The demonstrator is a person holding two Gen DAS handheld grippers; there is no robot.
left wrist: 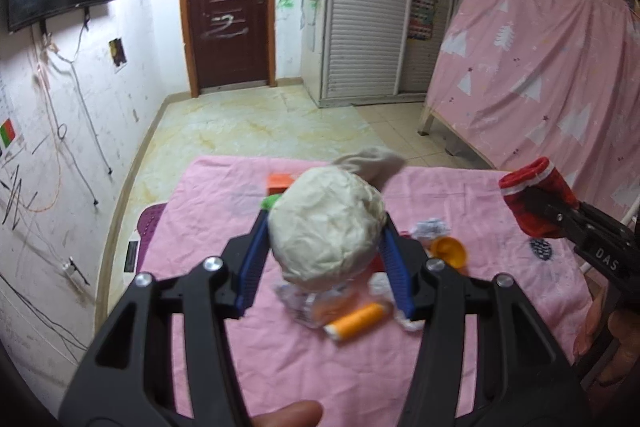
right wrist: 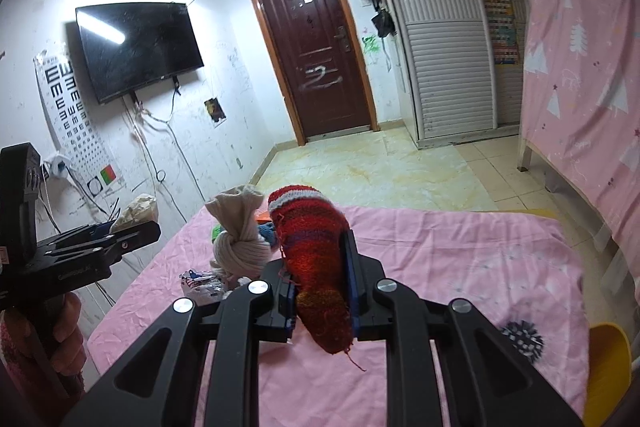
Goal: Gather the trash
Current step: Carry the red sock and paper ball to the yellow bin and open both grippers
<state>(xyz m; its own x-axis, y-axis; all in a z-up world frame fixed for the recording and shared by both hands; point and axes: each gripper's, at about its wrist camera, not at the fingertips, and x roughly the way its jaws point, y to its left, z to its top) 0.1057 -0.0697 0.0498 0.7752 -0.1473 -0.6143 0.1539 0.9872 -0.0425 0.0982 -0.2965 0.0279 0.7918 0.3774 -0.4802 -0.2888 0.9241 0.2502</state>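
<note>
Trash, seen first through the left wrist camera: clamping one crumpled cream wad (left wrist: 326, 227) between the blue pads of the left gripper (left wrist: 326, 219), jaws standing partly apart around it, above the pink-covered worktop (left wrist: 224, 347). Showing, only from here, one orange thread spool (left wrist: 358, 321), one orange cap (left wrist: 450, 251), one clear crumpled plastic piece (left wrist: 308, 303) and one orange block (left wrist: 280, 181), all lying on the cloth beneath and beyond the wad. Hiding most of a beige sock (left wrist: 372, 163) and a green item (left wrist: 270, 202) behind the wad. Catching the right gripper (left wrist: 560, 215) at the right edge, pinching one red knitted sock (left wrist: 532, 195).

Turning to the right wrist camera: showing that gripper squeezed tight on the red sock, one end dangling over the cloth. Revealing the beige sock whole, knotted, resting on the worktop near one printed wrapper (right wrist: 200, 281). Glimpsing the left gripper at the left edge, with only a sliver of the cream wad peeking past it. Cutting off a yellow object (right wrist: 608, 359) at the lower right, too partial to identify.
</note>
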